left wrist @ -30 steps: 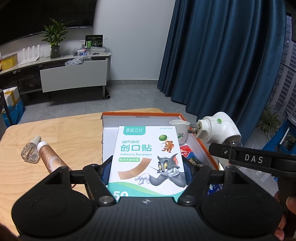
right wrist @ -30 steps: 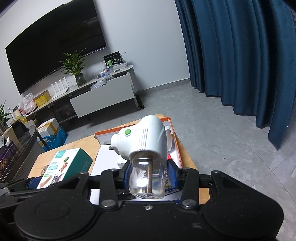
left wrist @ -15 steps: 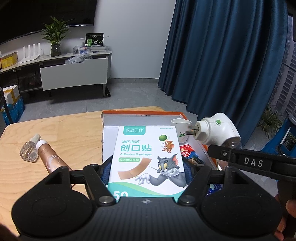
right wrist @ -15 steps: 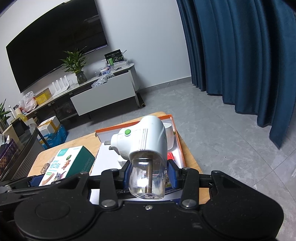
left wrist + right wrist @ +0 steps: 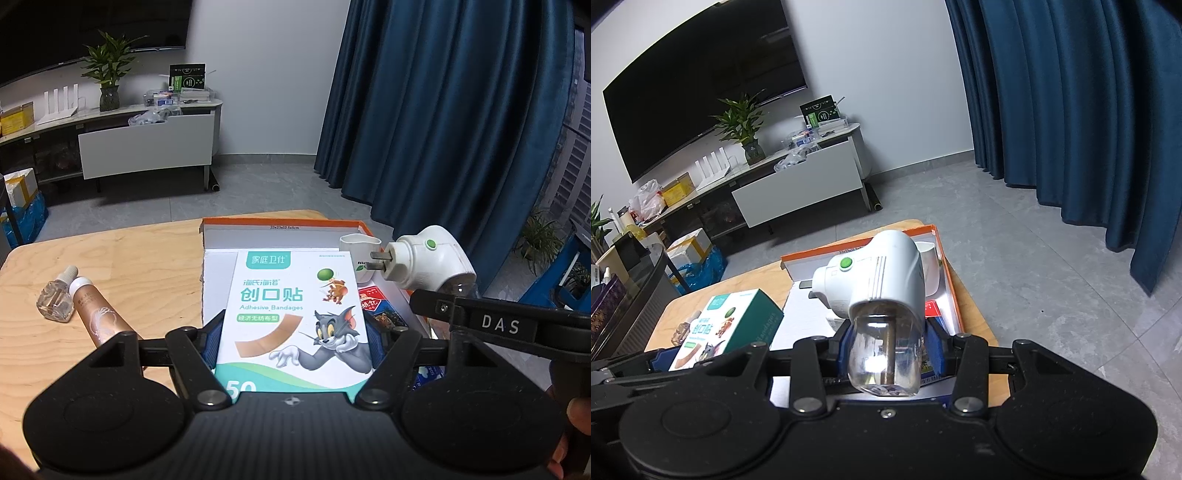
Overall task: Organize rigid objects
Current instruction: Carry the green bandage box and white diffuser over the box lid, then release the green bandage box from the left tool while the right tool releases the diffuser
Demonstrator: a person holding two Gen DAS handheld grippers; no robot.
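here left tongs [image 5: 293, 341] clamp bandage box [image 5: 291, 317]; right tongs [image 5: 884, 352] apparently clamp vaporizer [image 5: 875, 280].

table [image 5: 110, 254]: pale wood, smooth | bandage box [image 5: 291, 317]: glossy card | plug-in vaporizer [image 5: 882, 273]: white plastic

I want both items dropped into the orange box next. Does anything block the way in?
Nothing visible does. The bandage box and the plug-in vaporizer hang above the open orange box; a white cup and packets fill its right side.

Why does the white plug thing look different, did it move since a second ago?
Yes. The white plug thing slid a little toward the white cup in the orange box.
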